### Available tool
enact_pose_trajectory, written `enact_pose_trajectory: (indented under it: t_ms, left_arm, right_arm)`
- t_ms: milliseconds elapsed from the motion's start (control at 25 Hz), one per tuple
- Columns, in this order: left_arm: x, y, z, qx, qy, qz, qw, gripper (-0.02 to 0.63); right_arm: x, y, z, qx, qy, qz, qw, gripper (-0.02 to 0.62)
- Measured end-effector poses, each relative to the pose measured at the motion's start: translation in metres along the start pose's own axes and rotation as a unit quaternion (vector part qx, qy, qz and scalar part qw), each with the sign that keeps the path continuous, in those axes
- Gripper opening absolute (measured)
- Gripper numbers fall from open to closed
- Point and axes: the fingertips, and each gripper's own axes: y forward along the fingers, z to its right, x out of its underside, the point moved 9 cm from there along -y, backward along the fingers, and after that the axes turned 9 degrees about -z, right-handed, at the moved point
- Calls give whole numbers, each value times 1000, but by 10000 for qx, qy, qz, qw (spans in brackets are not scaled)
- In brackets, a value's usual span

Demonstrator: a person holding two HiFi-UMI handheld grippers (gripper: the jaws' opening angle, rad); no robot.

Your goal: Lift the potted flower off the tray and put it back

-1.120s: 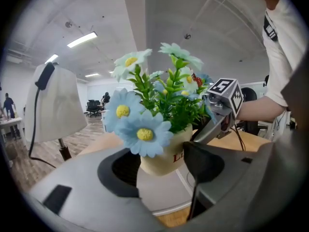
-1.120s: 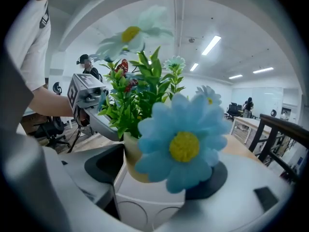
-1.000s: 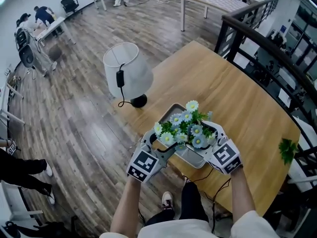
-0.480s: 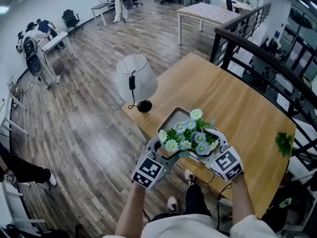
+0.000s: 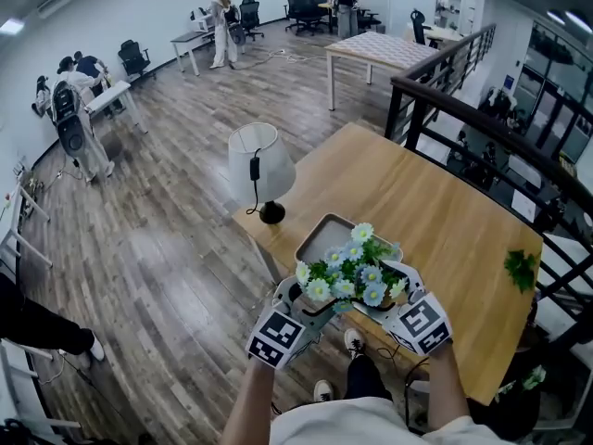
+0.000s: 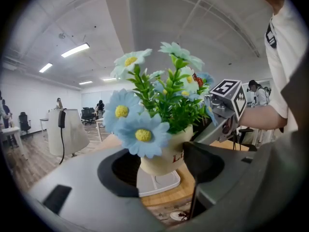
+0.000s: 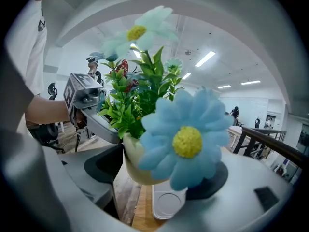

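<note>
Lamp (image 5: 260, 160) stands near the tray (image 5: 316, 238); the table (image 5: 445, 216) beyond lies open

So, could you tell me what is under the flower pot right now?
The white tray lies below the pot, not touching it, on the wooden table. The pot's underside itself is hidden.

place: open-plan office | floor: wide wood-plank floor (image 5: 167, 239) | furniture: white desks (image 5: 190, 37), black wheeled office chairs (image 5: 134, 58), a larger table (image 5: 380, 49) | people (image 5: 220, 12): several standing or bent at the desks | ceiling: strip lights (image 6: 75, 50) | near: wooden bench (image 5: 435, 211) carrying a table lamp (image 5: 261, 167), black railing (image 5: 463, 109) beside it
</note>
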Motion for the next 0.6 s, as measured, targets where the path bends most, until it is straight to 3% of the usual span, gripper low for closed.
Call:
enact_pose_trajectory:
  t_ms: [320,600]
  left_arm:
    - [-2,-24,25,63,202,21,9998,304]
    - [1,-35,38,126,154,23,9998,304]
  right_arm:
    - [0,-26,-27,86,87,43,9999,407]
    - [2,-38,-41,141,48,38,9999,408]
